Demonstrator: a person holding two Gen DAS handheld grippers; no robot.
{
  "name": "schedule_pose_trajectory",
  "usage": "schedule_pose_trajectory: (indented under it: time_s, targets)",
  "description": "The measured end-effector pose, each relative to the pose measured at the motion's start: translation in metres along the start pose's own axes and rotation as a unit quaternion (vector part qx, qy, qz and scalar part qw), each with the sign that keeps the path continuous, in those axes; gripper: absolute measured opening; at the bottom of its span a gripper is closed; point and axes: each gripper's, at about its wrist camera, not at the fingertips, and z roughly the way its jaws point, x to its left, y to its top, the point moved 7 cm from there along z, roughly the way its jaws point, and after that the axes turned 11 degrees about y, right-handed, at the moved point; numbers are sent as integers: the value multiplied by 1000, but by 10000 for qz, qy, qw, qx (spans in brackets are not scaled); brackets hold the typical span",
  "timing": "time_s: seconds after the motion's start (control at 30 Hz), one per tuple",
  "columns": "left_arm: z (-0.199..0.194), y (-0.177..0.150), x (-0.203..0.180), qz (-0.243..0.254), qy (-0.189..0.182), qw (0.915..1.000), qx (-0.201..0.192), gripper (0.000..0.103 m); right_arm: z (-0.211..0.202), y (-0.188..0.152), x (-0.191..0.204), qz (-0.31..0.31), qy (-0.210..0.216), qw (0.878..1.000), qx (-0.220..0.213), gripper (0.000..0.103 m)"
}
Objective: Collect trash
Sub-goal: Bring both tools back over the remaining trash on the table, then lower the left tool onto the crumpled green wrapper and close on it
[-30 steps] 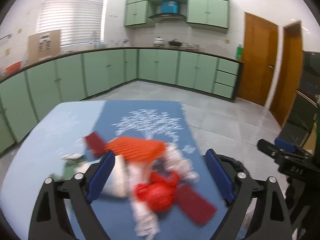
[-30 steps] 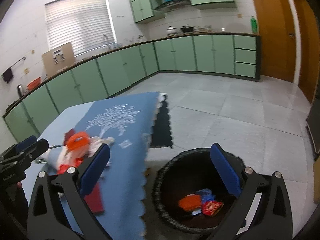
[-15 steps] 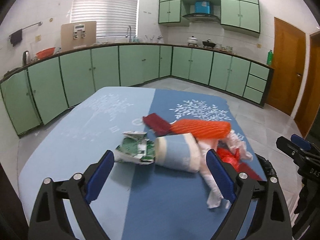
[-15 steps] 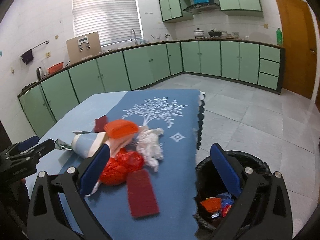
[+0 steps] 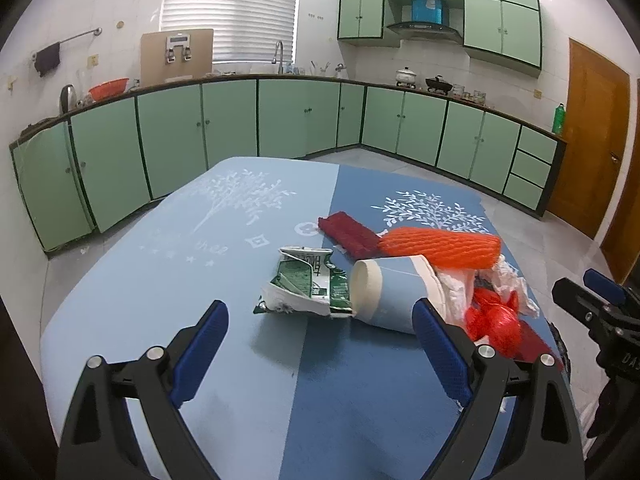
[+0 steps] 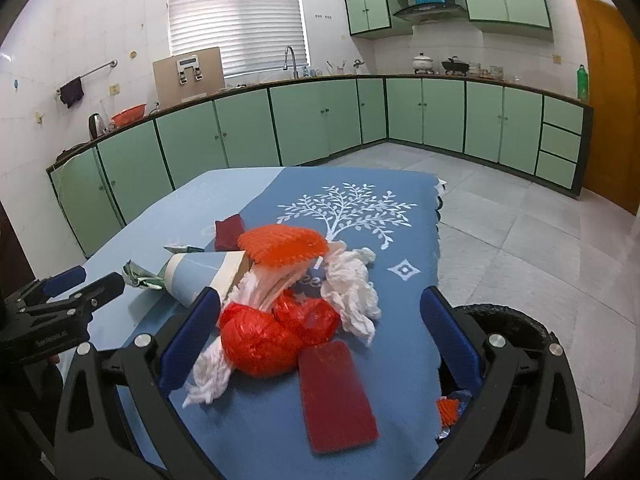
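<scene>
Both grippers are now swinging back from the bin side toward the table, and the trash pile is sitting more squarely ahead of each than a second ago.

Left gripper (image 5: 320, 344) is hovering above the near edge of the table (image 5: 160, 280), fingers spread wide and holding nothing. Right gripper (image 6: 320, 332) is hanging over the near right corner, fingers likewise wide apart and empty.

Nearest the right gripper, a dark red card (image 6: 336, 392) is lying flat by the table's right edge; just beyond it, a red bag (image 6: 264, 340) is touching white tissue (image 6: 352, 292). Bin (image 6: 516, 328) is standing on the floor just off the near right corner, some trash already inside.

Ahead of the left gripper, a green wrapper (image 5: 304, 284) is lying against the mouth of a tipped cup (image 5: 392, 292). Further back, an orange net (image 5: 440, 248) is resting across the pile, with a second red piece (image 5: 348, 232) behind it.

Judged step: choosing the next item. Recommended practice: take the bag first, bracketing its bulk and closing low; soft plastic will compress, so close fully. Avoid the flat card until last, as it offers little edge. Risk: tissue dragging along and dropping short of the bin.
</scene>
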Motion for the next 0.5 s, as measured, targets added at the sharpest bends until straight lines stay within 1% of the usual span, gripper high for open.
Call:
schedule_pose_trajectory:
  time_s: [0.17,0.5]
  targets:
    - [17,0,1,36,71,9999,103,91,9,5,-1,43,39,10000,17,97]
    - [47,-4,1,-57,53,9986,524,91,25,3,-6,109,84,9998,165,97]
